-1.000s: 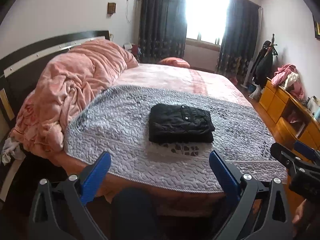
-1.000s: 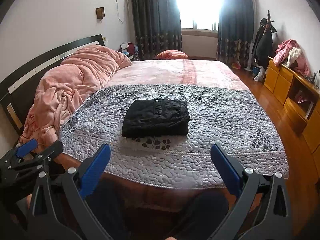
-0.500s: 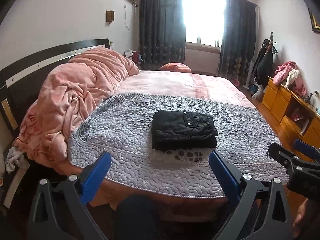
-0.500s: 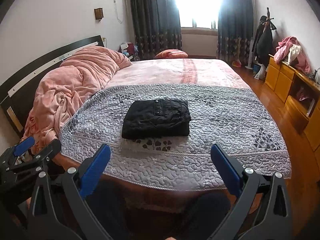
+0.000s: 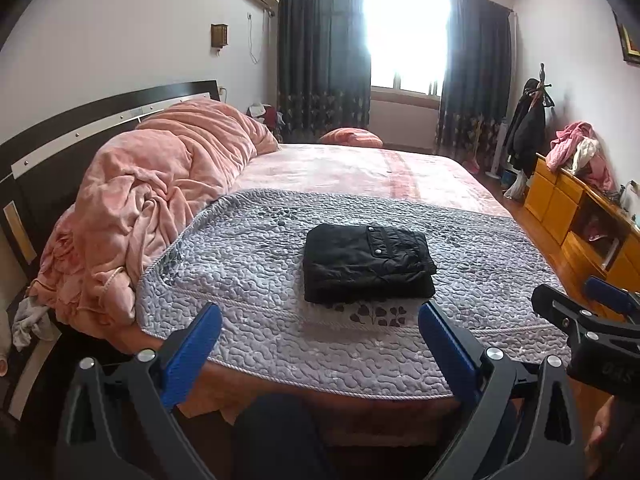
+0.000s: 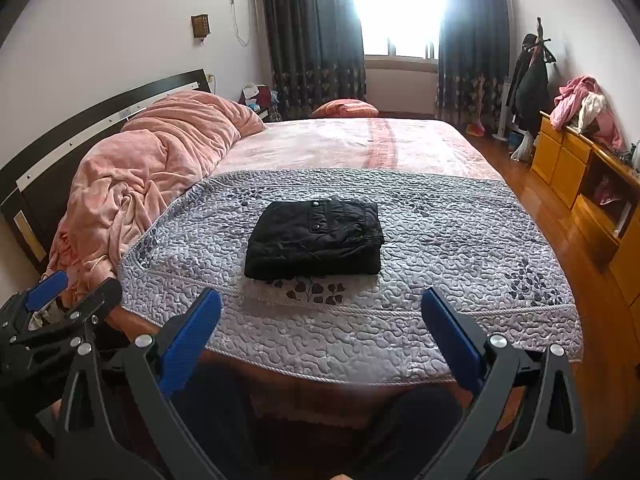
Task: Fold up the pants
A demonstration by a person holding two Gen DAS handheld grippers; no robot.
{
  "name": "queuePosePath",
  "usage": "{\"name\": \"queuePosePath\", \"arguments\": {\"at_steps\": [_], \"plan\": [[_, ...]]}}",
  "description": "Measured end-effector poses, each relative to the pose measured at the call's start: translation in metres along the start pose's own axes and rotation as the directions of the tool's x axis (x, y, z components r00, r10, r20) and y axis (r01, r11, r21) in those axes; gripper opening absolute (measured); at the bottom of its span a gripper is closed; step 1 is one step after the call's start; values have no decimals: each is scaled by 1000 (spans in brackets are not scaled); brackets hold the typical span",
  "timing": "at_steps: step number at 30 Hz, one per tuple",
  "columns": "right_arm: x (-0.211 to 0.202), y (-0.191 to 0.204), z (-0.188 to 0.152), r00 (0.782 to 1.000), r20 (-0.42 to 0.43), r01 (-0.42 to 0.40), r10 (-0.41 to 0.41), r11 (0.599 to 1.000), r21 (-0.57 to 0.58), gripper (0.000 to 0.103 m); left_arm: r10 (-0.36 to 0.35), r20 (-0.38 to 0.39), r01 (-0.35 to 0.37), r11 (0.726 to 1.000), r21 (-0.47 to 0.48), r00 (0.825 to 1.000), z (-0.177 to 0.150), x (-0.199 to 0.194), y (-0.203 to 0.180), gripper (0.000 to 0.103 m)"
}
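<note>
Left hand-held gripper (image 5: 320,336) and right hand-held gripper (image 6: 322,320) wide open, empty; folded pants (image 5: 368,263) on quilt (image 5: 248,264), likely untouched.

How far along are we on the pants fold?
Done: the black pants lie folded in a compact rectangle on the grey quilt. In hand: nothing; the left gripper and right gripper are open, short of the bed. Left: nothing evident.

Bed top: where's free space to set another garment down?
Bare grey quilt right of the folded black pants, and between pants and pink comforter. The pink sheet behind toward the window is bare too. Crowded: headboard side under the comforter.
</note>
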State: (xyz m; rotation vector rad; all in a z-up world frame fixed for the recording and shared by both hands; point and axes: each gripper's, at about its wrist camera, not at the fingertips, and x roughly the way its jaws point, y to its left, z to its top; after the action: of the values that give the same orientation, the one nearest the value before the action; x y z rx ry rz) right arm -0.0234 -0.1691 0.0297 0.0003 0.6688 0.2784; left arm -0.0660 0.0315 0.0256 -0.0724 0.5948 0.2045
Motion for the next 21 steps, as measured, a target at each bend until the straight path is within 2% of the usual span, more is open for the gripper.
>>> {"name": "queuePosePath", "arguments": {"at_steps": [21], "plan": [[3, 0, 0, 1000, 0, 4, -4, 1000, -6, 100, -22, -23, 21, 999, -30, 1000, -1, 1, 5, 99]]}}
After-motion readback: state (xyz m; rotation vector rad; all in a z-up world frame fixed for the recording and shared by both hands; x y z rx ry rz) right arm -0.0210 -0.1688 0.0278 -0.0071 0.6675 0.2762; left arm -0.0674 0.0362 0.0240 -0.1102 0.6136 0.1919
